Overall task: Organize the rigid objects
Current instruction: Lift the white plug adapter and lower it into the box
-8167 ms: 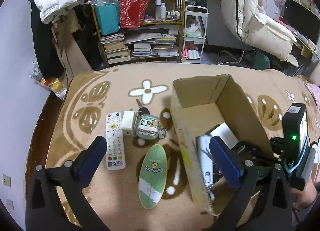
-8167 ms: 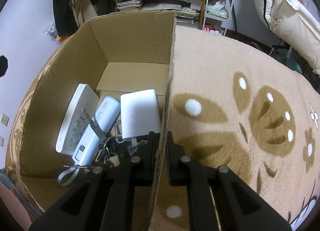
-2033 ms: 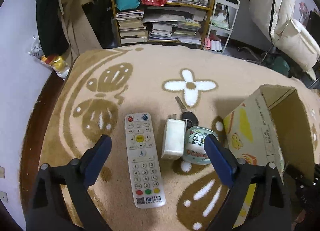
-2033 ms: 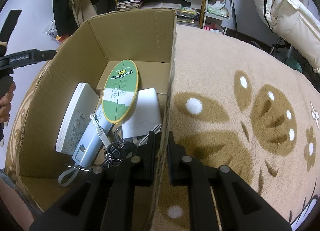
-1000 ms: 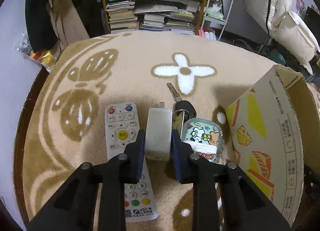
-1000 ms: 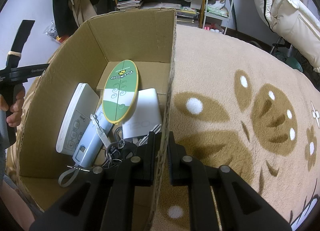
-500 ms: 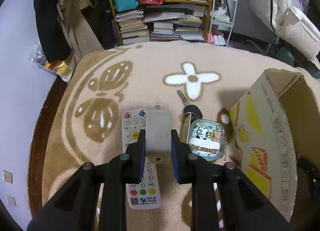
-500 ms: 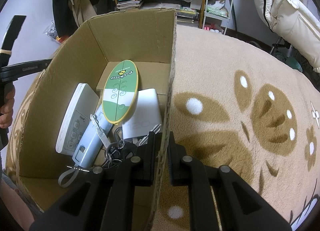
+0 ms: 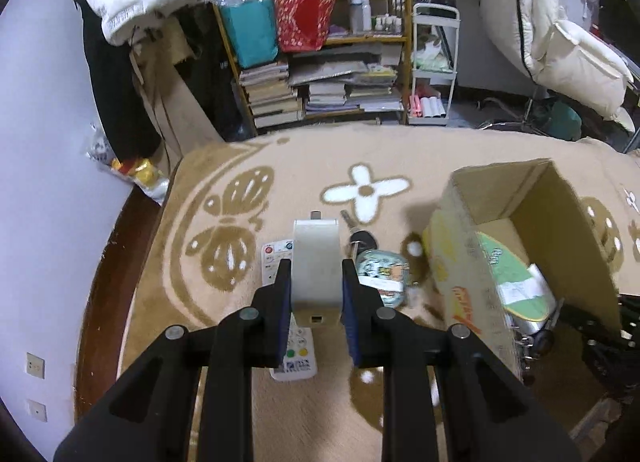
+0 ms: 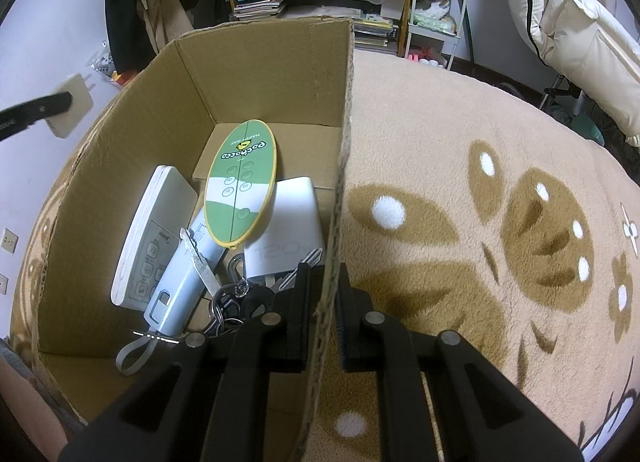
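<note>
In the left wrist view, the white remote control [image 9: 290, 338] lies flat on the beige patterned carpet [image 9: 320, 165], partly hidden under the left gripper [image 9: 316, 294]. That gripper pinches a white charger block [image 9: 316, 262] between its blue-padded fingers [image 9: 283, 302], holding it raised above the carpet with its prong end pointing away from the camera. Just right of the block a dark key [image 9: 360, 236] rests on the carpet, and next to it a round tin with a cartoon print [image 9: 382, 276] sits near the outer wall of the cardboard box [image 9: 460, 262]. Whether the key is linked to the tin is hard to tell from here. Inside the open box the green and white oval case [image 9: 516, 282] shows.

In the right wrist view, the charger block appears at the far left, outside and above the box's left wall, clamped by the black finger. Within the box lie a white flat controller [image 10: 152, 238], a pale blue device with a grey loop [image 10: 176, 294], the green oval case on top, a white power brick [image 10: 292, 221] and a bunch of keys [image 10: 236, 302]. The right gripper [image 10: 322, 302] is pressed together on the box's right wall [image 10: 344, 133], one finger inside and one outside. To the right the carpet spreads with brown leaf patterns.
</note>
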A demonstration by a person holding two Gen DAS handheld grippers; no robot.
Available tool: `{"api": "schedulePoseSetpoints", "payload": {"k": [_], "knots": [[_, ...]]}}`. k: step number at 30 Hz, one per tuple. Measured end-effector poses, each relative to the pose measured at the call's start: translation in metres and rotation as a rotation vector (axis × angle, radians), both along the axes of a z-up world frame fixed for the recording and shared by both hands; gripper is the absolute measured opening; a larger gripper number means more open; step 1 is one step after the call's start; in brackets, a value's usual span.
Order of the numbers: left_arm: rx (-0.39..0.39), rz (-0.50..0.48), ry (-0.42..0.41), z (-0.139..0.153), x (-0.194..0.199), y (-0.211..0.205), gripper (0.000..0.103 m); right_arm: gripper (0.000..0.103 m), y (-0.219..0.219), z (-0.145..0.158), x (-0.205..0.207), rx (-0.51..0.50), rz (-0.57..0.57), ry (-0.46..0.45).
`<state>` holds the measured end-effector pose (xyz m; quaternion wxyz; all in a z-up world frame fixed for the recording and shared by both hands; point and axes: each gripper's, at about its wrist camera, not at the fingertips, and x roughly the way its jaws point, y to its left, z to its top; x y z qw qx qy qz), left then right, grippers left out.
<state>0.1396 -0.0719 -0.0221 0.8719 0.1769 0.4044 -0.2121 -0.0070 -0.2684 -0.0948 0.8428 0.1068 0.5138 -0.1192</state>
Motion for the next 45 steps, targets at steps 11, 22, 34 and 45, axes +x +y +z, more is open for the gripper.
{"api": "schedulePoseSetpoints", "payload": {"k": [11,22,34,45], "knots": [[-0.026,-0.113,-0.048,0.036,-0.056,-0.041,0.021,0.013,0.0,0.0,0.001,0.0,0.0,0.001],[0.034,-0.235,0.009,0.013,-0.097,-0.09,0.021,0.013,-0.001,0.0,0.001,-0.001,0.0,0.001],[0.096,-0.245,0.074,-0.021,-0.099,-0.101,0.021,0.013,0.0,0.0,0.001,0.0,-0.001,0.001],[0.098,-0.24,0.096,-0.027,-0.094,-0.1,0.021,0.013,0.0,0.0,0.001,0.0,-0.001,0.0]]}}
